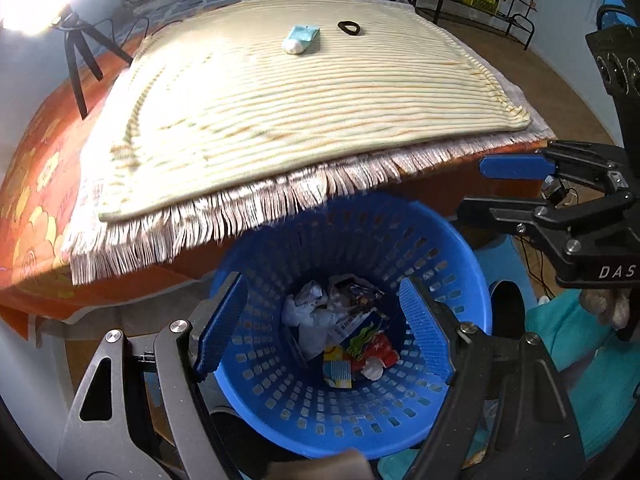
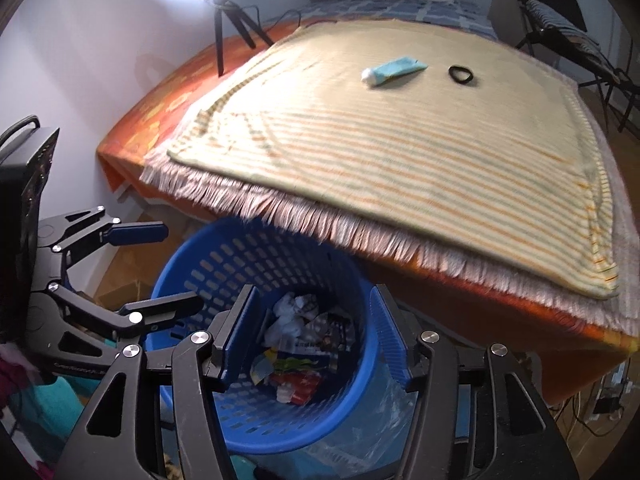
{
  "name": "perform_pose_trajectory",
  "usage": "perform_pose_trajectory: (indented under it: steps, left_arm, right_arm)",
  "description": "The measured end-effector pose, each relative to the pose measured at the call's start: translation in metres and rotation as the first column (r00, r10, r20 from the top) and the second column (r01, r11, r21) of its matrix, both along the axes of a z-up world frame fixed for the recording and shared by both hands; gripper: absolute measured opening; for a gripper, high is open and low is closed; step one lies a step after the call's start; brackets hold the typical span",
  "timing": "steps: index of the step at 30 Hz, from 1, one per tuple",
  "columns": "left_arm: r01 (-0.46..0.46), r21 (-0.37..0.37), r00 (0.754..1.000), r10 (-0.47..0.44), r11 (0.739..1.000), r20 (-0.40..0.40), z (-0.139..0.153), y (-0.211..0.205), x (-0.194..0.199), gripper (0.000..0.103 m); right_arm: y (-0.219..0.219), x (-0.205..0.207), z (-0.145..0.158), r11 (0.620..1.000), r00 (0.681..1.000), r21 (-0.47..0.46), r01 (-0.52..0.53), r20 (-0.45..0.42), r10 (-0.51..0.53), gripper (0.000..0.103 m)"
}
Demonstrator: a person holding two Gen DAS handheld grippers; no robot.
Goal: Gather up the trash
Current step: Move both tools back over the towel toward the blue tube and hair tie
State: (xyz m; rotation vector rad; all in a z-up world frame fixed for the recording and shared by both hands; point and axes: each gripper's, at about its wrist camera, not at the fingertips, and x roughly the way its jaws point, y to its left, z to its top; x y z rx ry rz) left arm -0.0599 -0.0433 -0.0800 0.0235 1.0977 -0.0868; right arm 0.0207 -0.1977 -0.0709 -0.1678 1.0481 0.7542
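A blue perforated basket point(image 1: 448, 240) point(image 2: 200, 276) stands on the floor below the table's fringed edge. Inside lie crumpled white paper point(image 1: 308, 312) point(image 2: 290, 320) and colourful wrappers point(image 1: 360, 344) point(image 2: 296, 376). My left gripper point(image 1: 326, 328) hovers over the basket's mouth, open, nothing between its blue pads. My right gripper point(image 2: 314, 344) also hangs over the basket with its jaws apart and empty; it also shows at the right of the left wrist view point(image 1: 500, 188). On the striped cloth lie a light-blue tube point(image 1: 300, 38) point(image 2: 394, 70) with a white cap and a black hair tie point(image 1: 349, 27) point(image 2: 461, 74).
The yellow striped cloth point(image 1: 304, 108) point(image 2: 420, 168) covers a fringed mat on an orange-clothed table. A lamp on a black tripod point(image 1: 78, 56) point(image 2: 232, 28) stands at the far left. Teal fabric point(image 1: 592, 352) lies on the floor by the basket. Chairs and racks stand behind.
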Motion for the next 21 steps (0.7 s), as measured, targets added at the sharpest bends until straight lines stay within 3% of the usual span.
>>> perform_pose_trajectory:
  steps: [5, 10, 14, 17, 21]
  left_arm:
    - [-0.009, 0.009, 1.0, 0.009, 1.0, -0.007, 0.001, -0.001, 0.006, 0.081]
    - [-0.001, -0.026, 1.0, 0.001, 1.0, 0.006, 0.014, -0.001, 0.018, 0.081]
    - [0.003, -0.043, 1.0, -0.001, 0.999, 0.029, 0.028, -0.001, 0.036, 0.081]
    - [-0.005, -0.045, 0.999, 0.007, 0.999, 0.042, 0.036, 0.001, 0.054, 0.081]
    - [-0.018, -0.058, 0.999, 0.02, 0.998, 0.04, 0.042, 0.006, 0.085, 0.081]
  right_arm:
    - [-0.006, 0.005, 0.007, 1.0, 0.999, 0.004, 0.022, 0.032, -0.022, 0.064]
    - [-0.012, 0.015, 0.015, 0.999, 0.997, 0.008, 0.047, 0.058, -0.047, 0.065]
    - [-0.018, 0.031, 0.028, 0.997, 0.993, 0.009, 0.081, 0.085, -0.081, 0.067]
    - [-0.023, 0.046, 0.037, 0.994, 0.988, 0.011, 0.11, 0.106, -0.111, 0.077]
    - [-0.033, 0.074, 0.044, 0.985, 0.982, 0.035, 0.166, 0.088, -0.169, 0.077]
